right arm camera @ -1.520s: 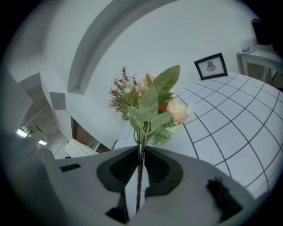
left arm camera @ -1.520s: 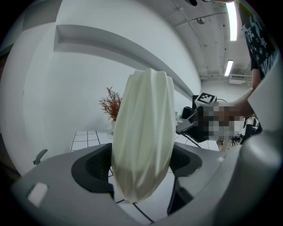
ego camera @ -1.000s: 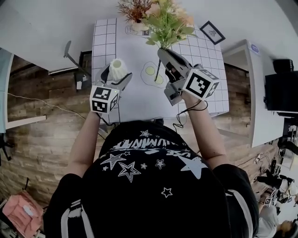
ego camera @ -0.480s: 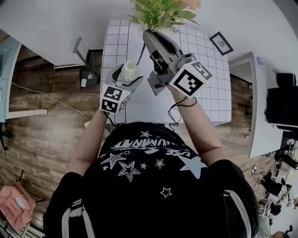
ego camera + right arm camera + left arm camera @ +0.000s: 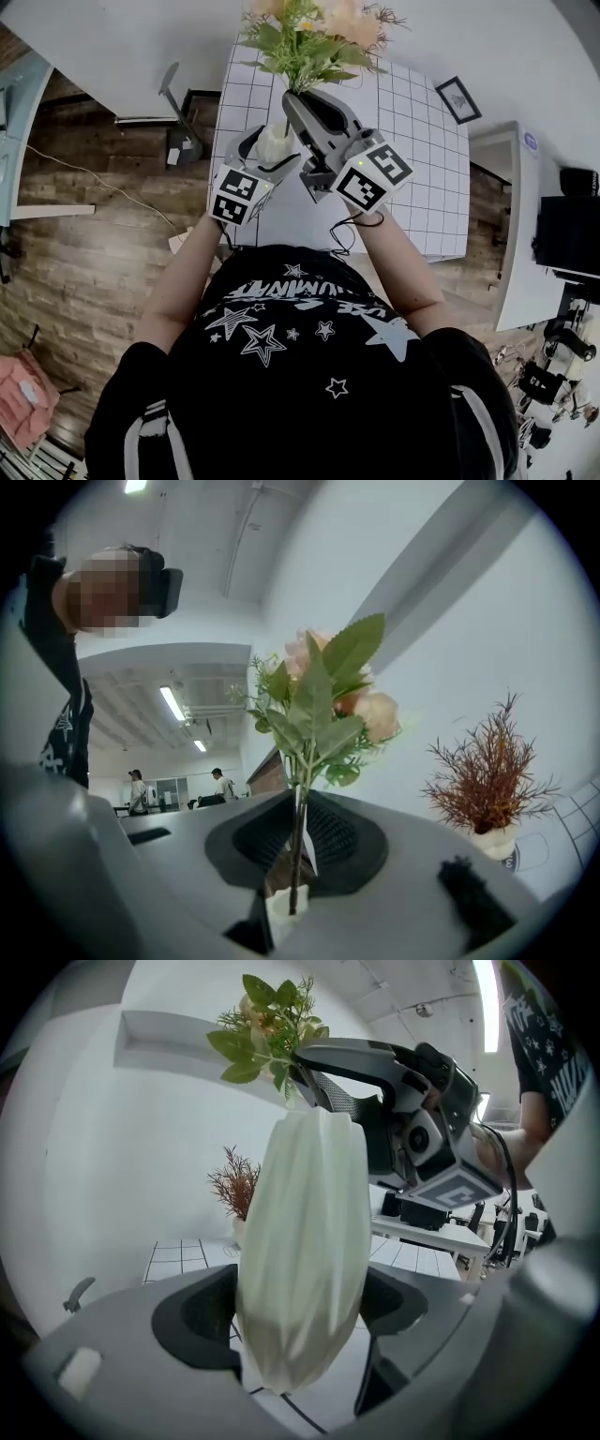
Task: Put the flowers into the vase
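1. Over the gridded table point(image 5: 427, 159), your right gripper point(image 5: 298, 101) has swung the flowers point(image 5: 305, 42) leftward. A second ago they hung well right of the vase point(image 5: 305, 1241); now the jaw tips sit just above its mouth.
2. Right gripper: jaws closed on the thin stem point(image 5: 297, 855), blooms standing up past the tips.
3. Left gripper point(image 5: 270, 150): hasn't moved, jaws wide and clamped on the vase body, same as before.
4. Stem's lower end: can't tell whether it's over the opening or already in, because the vase top hides it in the left gripper view.
5. Meaning: the carry looks about done, but the flowers don't look seated in the vase yet. You'd likely need to line the stem end up with the mouth, lower it, then let go.
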